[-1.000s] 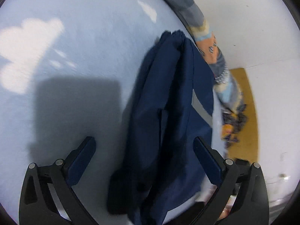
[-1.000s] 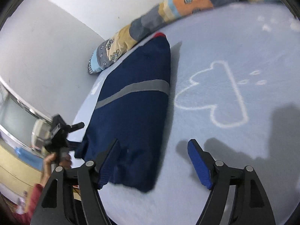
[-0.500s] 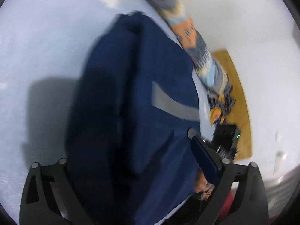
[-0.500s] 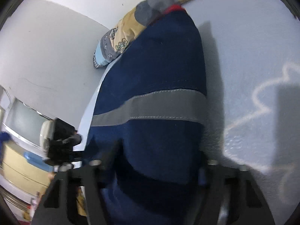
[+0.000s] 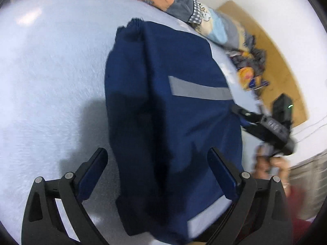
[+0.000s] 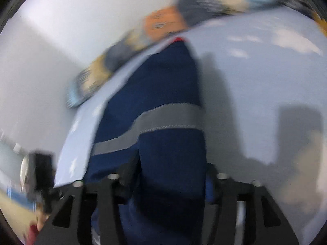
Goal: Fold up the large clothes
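A navy garment [image 5: 163, 106] with a grey reflective stripe [image 5: 200, 90] lies folded lengthwise on the pale blue bed sheet [image 5: 51, 81]. My left gripper [image 5: 157, 173] hangs open above its near end, one finger on each side of the cloth. At the garment's right edge I see my right gripper [image 5: 240, 116], held by a hand [image 5: 269, 163]. The blurred right wrist view shows the right gripper [image 6: 169, 175] with a raised fold of the navy garment [image 6: 171, 153] filling the gap from pad to pad. Its jaws are opening.
A patchwork quilt roll [image 5: 184, 10] lies along the bed's far edge by the white wall. A heap of small coloured things [image 5: 251, 75] sits on the wooden floor [image 5: 282, 65] beyond the bed's right edge. A red sleeve [image 5: 300, 204] shows at lower right.
The left gripper has swung across and rolled, and now straddles the garment's near end. The right gripper went from open beside the garment to closed around a fold of it.
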Tool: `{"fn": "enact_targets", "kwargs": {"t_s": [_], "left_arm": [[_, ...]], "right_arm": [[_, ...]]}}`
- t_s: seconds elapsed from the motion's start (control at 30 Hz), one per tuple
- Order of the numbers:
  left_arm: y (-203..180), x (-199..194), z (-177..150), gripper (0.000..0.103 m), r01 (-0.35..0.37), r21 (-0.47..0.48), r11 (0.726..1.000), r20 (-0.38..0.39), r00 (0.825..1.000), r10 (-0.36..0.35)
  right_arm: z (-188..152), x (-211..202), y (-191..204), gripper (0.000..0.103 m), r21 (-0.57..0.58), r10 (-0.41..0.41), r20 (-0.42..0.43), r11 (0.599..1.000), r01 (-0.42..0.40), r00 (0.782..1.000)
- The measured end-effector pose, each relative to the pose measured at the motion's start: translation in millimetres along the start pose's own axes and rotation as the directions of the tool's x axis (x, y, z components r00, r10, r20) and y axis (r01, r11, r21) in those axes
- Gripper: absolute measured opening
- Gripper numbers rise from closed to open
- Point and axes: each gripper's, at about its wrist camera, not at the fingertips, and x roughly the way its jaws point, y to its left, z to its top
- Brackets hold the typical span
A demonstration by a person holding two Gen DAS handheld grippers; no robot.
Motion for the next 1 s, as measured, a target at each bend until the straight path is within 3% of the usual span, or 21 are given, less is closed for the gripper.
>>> {"fn": "enact_targets", "kwargs": {"t_s": [0.1,0.2,0.27,0.3,0.33,0.37,0.4,0.47,0.57,0.6,0.67,0.77,0.87,0.93,1.0], "left_arm": [[-24,-17,-10,0.098,-0.165,0.061,0.984,0.125,0.980,0.157],[-52,-26,-29,0.099,-0.351,0.187,0.918,0.238,0.922,0.304],[-62,-8,-42,0.099,-0.443,0.236,0.865,0.226,0.891,0.395],[-57,2,-46,0.099,-0.466,0.245,0.850,0.198,0.883,0.427],[-53,20,-52,0.100,-0.512,0.255,0.821,0.144,0.859,0.491],[-45,29,-56,0.100,-0.532,0.249,0.809,0.126,0.846,0.518],[-45,32,-58,0.100,-0.540,0.241,0.806,0.126,0.841,0.526],[-51,25,-58,0.099,-0.574,0.216,0.790,0.174,0.818,0.548],[-68,3,-72,0.099,-0.590,0.189,0.785,0.268,0.800,0.537],[-76,-4,-81,0.099,-0.604,0.177,0.777,0.307,0.784,0.539],[-90,-13,-97,0.099,-0.589,0.179,0.788,0.348,0.787,0.510],[-104,-18,-114,0.099,-0.583,0.196,0.788,0.393,0.783,0.482],[-113,-21,-127,0.099,-0.600,0.200,0.775,0.453,0.758,0.470],[-111,-22,-132,0.099,-0.593,0.188,0.783,0.462,0.757,0.462],[-106,-23,-138,0.099,-0.572,0.170,0.802,0.439,0.773,0.458]], "right_arm": [[-11,-27,-12,0.064,0.048,-0.039,0.058,0.998,0.036,0.998],[-42,-62,7,0.062,-0.067,-0.045,0.156,0.996,0.055,0.987],[-65,-65,27,0.050,-0.150,-0.035,0.146,0.987,0.057,0.989],[-78,-63,37,0.046,-0.191,-0.021,0.125,0.981,0.045,0.992],[-91,-57,44,0.040,-0.224,-0.026,0.085,0.973,0.045,0.996],[-103,-48,46,0.040,-0.249,-0.050,0.038,0.967,0.058,0.998],[-113,-34,50,0.040,-0.272,-0.096,-0.017,0.958,0.088,0.995],[-120,-25,56,0.042,-0.308,-0.146,-0.020,0.942,0.133,0.989],[-124,-48,64,0.043,-0.312,-0.094,0.052,0.944,0.106,0.994],[-128,-60,67,0.043,-0.325,-0.077,0.100,0.940,0.106,0.992],[-142,-79,75,0.048,-0.351,-0.065,0.187,0.928,0.128,0.980],[-167,-91,85,0.052,-0.385,-0.096,0.243,0.904,0.187,0.965],[-179,-97,97,0.054,-0.404,-0.099,0.270,0.891,0.205,0.958],[-187,-103,100,0.059,-0.409,-0.099,0.294,0.886,0.219,0.951],[-182,-102,96,0.061,-0.400,-0.108,0.305,0.887,0.230,0.946]]}}
